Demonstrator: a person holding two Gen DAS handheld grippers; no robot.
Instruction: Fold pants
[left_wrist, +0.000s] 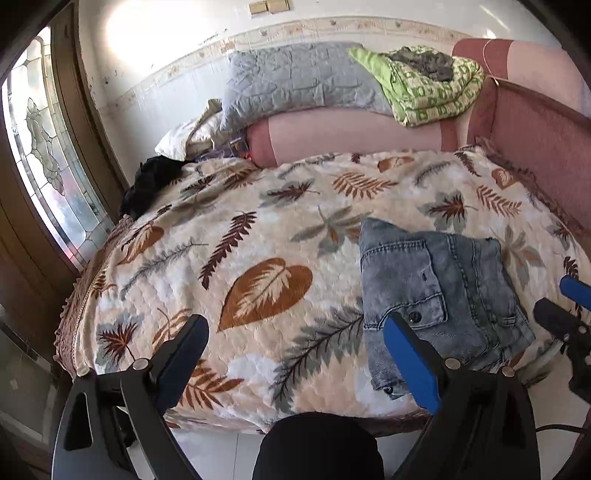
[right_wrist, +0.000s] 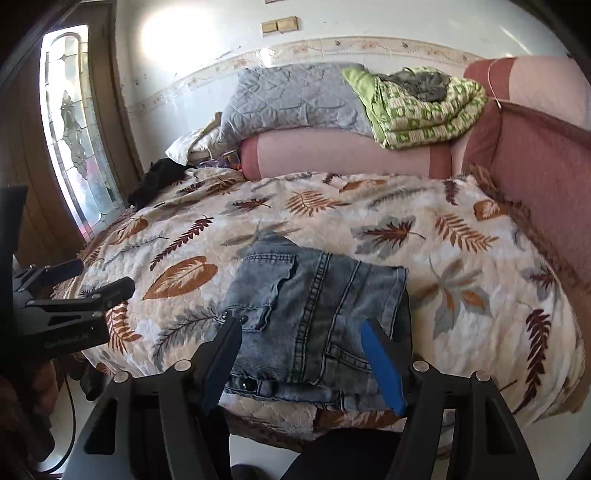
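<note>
A pair of light blue denim pants (left_wrist: 439, 295) lies folded into a compact stack on the leaf-print bedspread (left_wrist: 258, 236), near the bed's front edge. My left gripper (left_wrist: 295, 328) is open and empty, hovering over the bedspread to the left of the pants. In the right wrist view the pants (right_wrist: 314, 314) lie right in front of my right gripper (right_wrist: 299, 332), which is open and empty, its fingers spread above the stack's near edge. The left gripper also shows at the left in the right wrist view (right_wrist: 99, 280).
A pink bolster (left_wrist: 351, 136) lies at the head of the bed with a grey quilt (left_wrist: 295, 81) and a green patterned blanket (left_wrist: 424, 88) on it. Dark clothing (left_wrist: 151, 184) sits at the far left corner. A pink headboard (left_wrist: 535, 136) bounds the right side. A glass door (left_wrist: 44, 147) stands left.
</note>
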